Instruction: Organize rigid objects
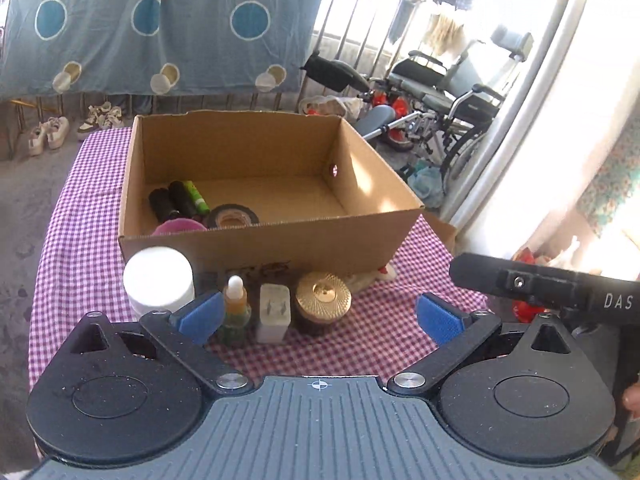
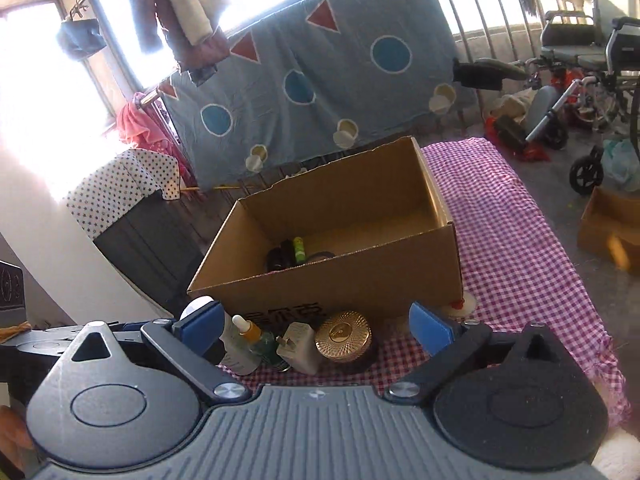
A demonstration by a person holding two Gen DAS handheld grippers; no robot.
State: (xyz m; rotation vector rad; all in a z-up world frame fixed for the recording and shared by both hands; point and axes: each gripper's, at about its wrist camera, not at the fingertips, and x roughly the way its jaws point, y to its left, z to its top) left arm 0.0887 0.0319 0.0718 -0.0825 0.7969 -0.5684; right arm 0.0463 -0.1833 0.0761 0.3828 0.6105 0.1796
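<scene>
While your left wrist view looks across the checkered surface (image 1: 384, 344), you can judge the job as partly done: inside the cardboard box (image 1: 264, 240), at its near left corner, already lie two dark spools (image 1: 172, 200), a green tube (image 1: 197, 196), a roll of black tape (image 1: 233, 216) and something pink (image 1: 178, 227) half cut off by the box's front wall. Left to sort, in a row just in front of the box, are a white-lidded jar (image 1: 158, 280), a dropper bottle (image 1: 236, 308), a white plug adapter (image 1: 274, 312) and a gold-lidded jar (image 1: 323, 300). Your left tool (image 1: 318, 316) is spread wide and holds nothing, with the row just beyond its pads. A small pale thing with red peeks from under the box's right front corner; you can't tell what it is. From the right wrist view, your right tool (image 2: 316, 326) is likewise wide apart and empty, facing the same dropper bottle (image 2: 248, 340), adapter (image 2: 300, 348) and gold lid (image 2: 343, 336) in front of the box (image 2: 340, 280). The white jar is mostly hidden behind the left pad, and the box's front wall blocks most of its contents.
</scene>
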